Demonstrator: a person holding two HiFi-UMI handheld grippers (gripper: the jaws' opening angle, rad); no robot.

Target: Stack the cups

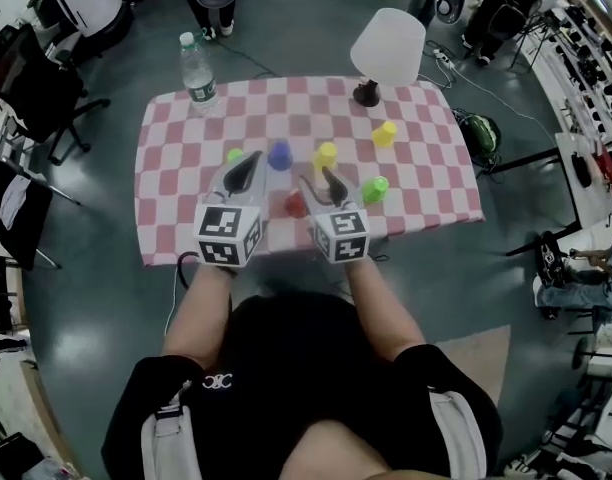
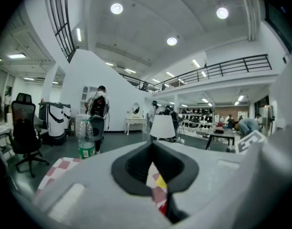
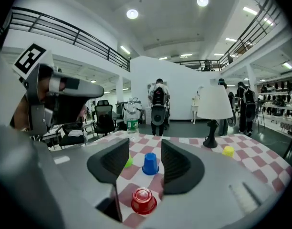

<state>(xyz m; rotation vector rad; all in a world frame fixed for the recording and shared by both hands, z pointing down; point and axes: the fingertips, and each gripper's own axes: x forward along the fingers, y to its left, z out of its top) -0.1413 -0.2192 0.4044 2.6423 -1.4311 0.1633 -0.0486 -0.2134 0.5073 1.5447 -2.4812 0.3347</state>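
Six cups (image 1: 279, 154) on checkered table (image 1: 176, 183), grey floor (image 1: 86, 298) around; left tool (image 1: 254, 158) jaws together, right tool (image 1: 316, 176) apart.

The left forearm (image 1: 199, 313) and right forearm (image 1: 383, 313) reach forward from the torso, side by side and bare. The left hand-held gripper (image 1: 252, 158) points ahead and slightly down, its jaw tips meeting. The right hand-held gripper (image 1: 319, 180) lies just beside it, pointing the same way, jaws standing apart. Their marker cubes (image 1: 227, 234) sit near each other
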